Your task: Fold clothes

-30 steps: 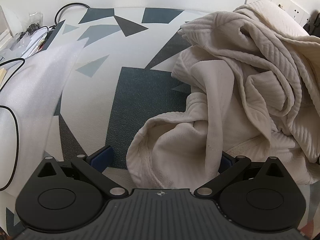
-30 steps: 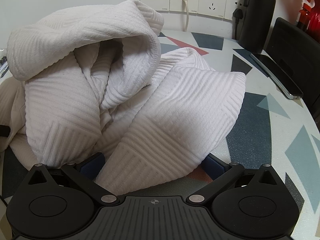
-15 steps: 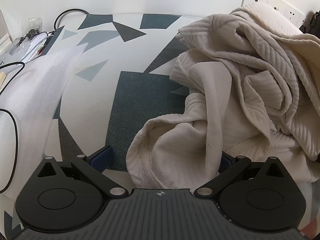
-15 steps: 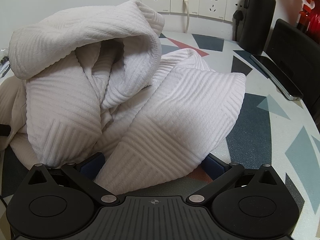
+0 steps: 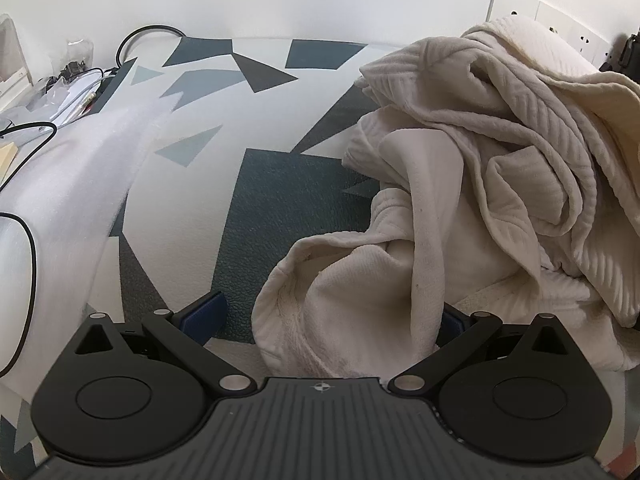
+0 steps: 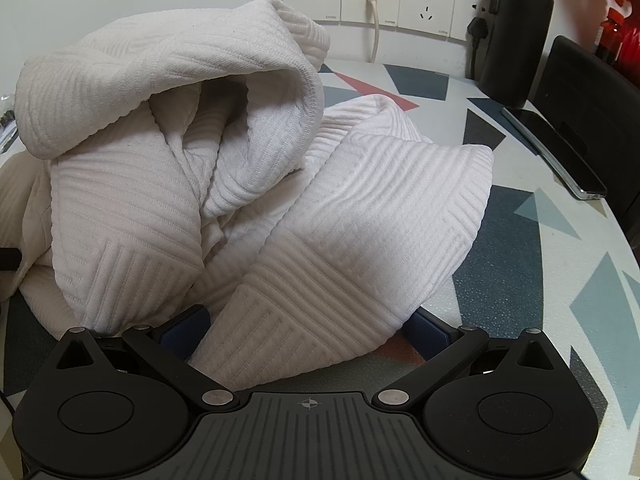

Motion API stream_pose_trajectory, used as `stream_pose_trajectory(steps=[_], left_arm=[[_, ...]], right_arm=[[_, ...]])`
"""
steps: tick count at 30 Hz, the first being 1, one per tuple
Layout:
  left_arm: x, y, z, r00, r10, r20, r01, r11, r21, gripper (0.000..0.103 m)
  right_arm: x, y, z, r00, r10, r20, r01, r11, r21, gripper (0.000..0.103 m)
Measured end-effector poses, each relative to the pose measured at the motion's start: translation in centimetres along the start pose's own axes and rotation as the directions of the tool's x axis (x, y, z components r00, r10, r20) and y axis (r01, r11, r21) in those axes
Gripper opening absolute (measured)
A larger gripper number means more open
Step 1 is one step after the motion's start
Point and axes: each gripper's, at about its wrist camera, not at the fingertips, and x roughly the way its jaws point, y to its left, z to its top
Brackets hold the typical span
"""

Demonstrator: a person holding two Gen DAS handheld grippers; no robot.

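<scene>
Your 2 grippers sit spread wide: the left gripper (image 5: 328, 320) straddles a cuff of the crumpled white garment (image 5: 480, 184) heaped on the patterned table (image 5: 256, 200); the right gripper (image 6: 306, 328) straddles its ribbed fold.

We count one crumpled garment (image 6: 248, 184), one black bottle (image 6: 516, 32), one phone (image 6: 556, 152), four wall sockets (image 6: 426, 6).

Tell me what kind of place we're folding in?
Probably a home or office desk: a table with a geometric-patterned cover, white wall sockets, a black insulated bottle, and loose black cables.
</scene>
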Motion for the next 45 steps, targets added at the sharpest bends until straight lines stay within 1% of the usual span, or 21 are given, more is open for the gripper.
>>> stream_pose_trajectory(steps=[8,21,30,45], left_arm=[[0.0,0.0,0.1,1.000,-0.002,-0.003,0.002,1.000,0.002,0.103],[-0.3,0.1,-0.6,0.999,-0.021,0.037,0.020,0.999,0.026,0.103],[-0.2,0.3,-0.6,0.998,-0.046,0.035,0.044,0.997,0.058,0.103],[0.1,0.7,-0.7,0.993,-0.093,0.067,0.085,0.990,0.115,0.103]], right_arm=[[0.0,0.1,0.1,1.000,0.000,-0.006,0.000,1.000,0.000,0.102],[0.1,0.2,0.0,1.000,-0.008,0.010,0.008,1.000,0.007,0.102],[0.1,0.6,-0.1,1.000,-0.022,0.022,0.022,0.999,0.023,0.102],[0.3,1.0,0.2,0.998,-0.050,0.026,0.049,0.997,0.057,0.102]])
